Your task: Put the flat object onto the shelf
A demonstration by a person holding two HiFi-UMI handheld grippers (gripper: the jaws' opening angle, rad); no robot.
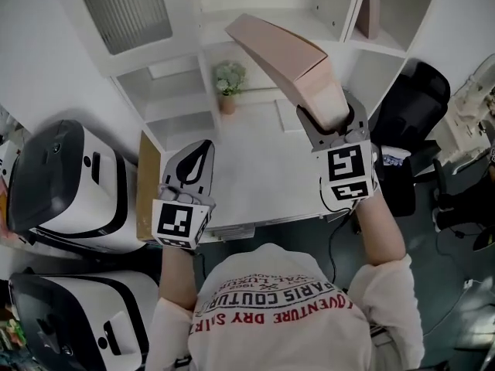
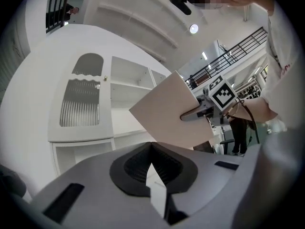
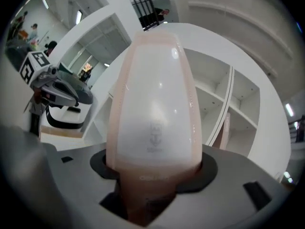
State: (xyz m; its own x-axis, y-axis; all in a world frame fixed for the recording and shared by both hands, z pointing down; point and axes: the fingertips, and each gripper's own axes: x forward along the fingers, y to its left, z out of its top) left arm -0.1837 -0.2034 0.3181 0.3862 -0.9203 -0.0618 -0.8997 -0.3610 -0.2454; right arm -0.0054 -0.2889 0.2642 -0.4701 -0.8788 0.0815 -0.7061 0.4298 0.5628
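Flat object (image 1: 285,59) = thin pink box, in the air over the desk (image 1: 247,184), one end clamped in the right gripper (image 1: 329,124), the other end angled up and away toward the shelf (image 1: 317,23); not touching any board yet

Right gripper view: box (image 3: 155,104) fills the gap between the jaws, both pads pressed on its faces, firm grip on it

Left gripper (image 1: 193,172) is level over the desk's left part, well apart from the box; jaws together, nothing between them, same in its own view (image 2: 152,175), where the box (image 2: 171,111) shows off to the right

Step, as judged: carry/approach phase, box lifted, placing not done; which compartment is meant can't be told

Next move likely calls for lining the far edge up with an opening, sliding the box in flat or standing it on edge, then spreading the jaws only once it rests on a board; risk is clipping a divider with the long end

Second pink flat item (image 1: 370,10) stands upright in the upper right compartment, a likely hint at the spot

Surface: white desk, mostly bare, small potted plant (image 1: 230,82) at the back by the shelf base

Room: white shelf unit with open compartments, ribbed door (image 1: 124,6) at upper left, two white-and-black machines (image 1: 69,184) at the left, black chair (image 1: 410,99) at the right
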